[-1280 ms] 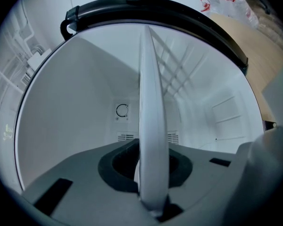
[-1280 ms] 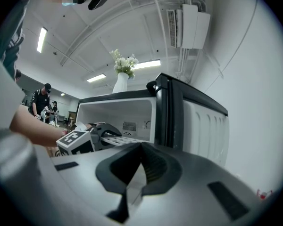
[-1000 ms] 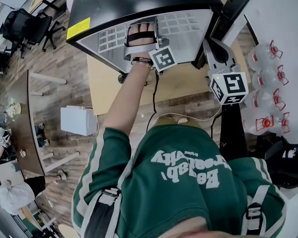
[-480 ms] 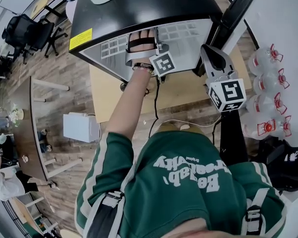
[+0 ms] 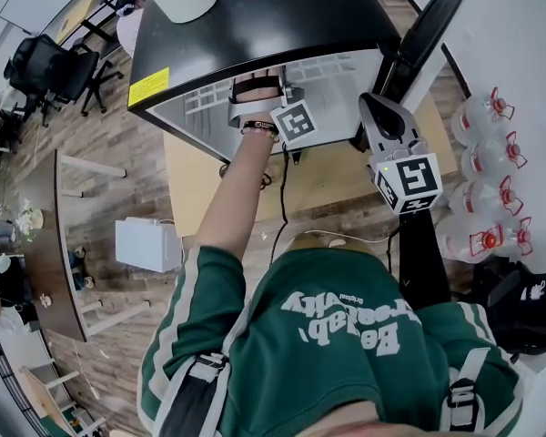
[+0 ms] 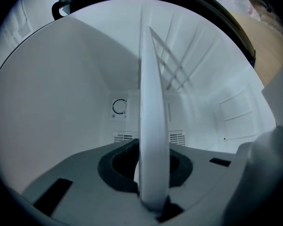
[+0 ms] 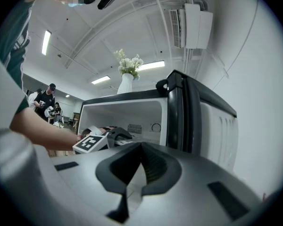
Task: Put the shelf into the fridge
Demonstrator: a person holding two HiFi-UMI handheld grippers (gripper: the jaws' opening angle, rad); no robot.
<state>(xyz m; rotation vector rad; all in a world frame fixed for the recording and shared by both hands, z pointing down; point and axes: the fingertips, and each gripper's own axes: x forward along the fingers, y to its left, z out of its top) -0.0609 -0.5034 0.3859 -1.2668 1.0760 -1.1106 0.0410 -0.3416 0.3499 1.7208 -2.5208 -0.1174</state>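
Shelf [image 6: 153, 126] slightly deeper inside fridge [image 5: 255, 16]

Fridge [image 5: 255, 16]: small, black top with a yellow sticker at its left corner, white inside, door open to the right. Far wall carries a round dial and vent slots.

Shelf [image 5: 337, 76]: white grid panel, broad face up, reaching into the fridge's mouth (edge-on in the left gripper view [image 6: 153, 126]). Near edge clamped in the left gripper [image 6: 153, 192].
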